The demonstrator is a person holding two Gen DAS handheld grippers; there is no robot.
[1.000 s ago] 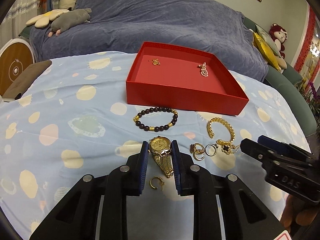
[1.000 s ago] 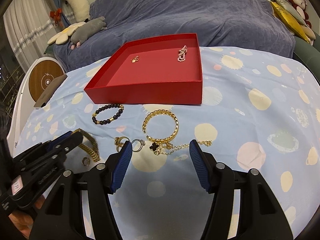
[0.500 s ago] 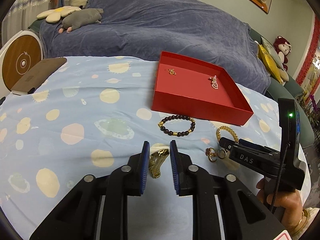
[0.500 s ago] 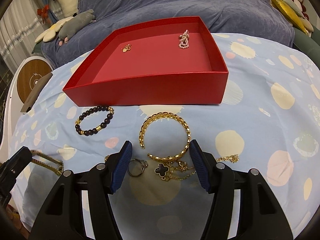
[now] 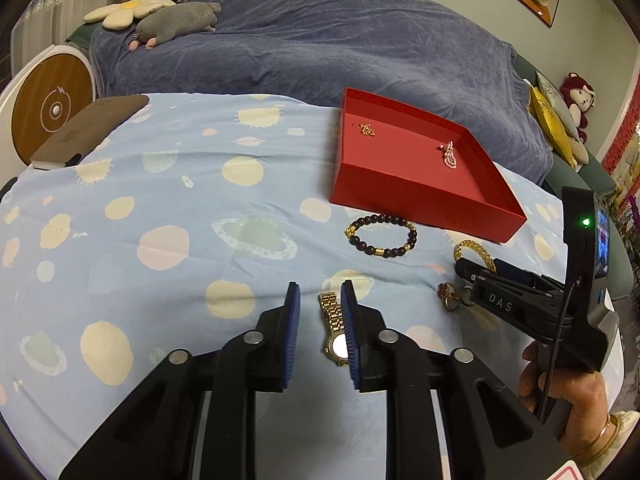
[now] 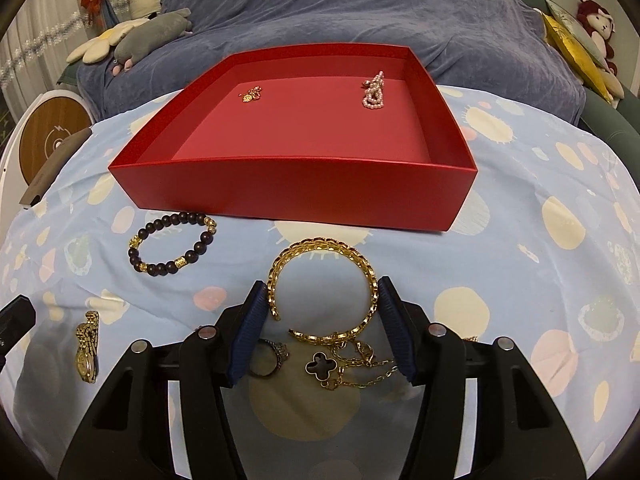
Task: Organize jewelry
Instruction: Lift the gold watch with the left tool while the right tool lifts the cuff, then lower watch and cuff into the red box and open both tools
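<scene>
Right gripper (image 6: 322, 326): spread, straddling gold chain-link open cuff bangle (image 6: 324, 286) | bangle's gap faces near-left | red shallow cardboard tray (image 6: 296, 184) lies directly beyond | left gripper farther off.

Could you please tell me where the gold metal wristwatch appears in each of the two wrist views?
Left wrist view: the gold metal wristwatch is at lower centre, between the left tongs, against the right-hand pad.
Right wrist view: the wristwatch is at the far lower left, on the blue spotted cloth.
Shared landmark: the red rectangular cardboard tray, behind the watch in both.
</scene>
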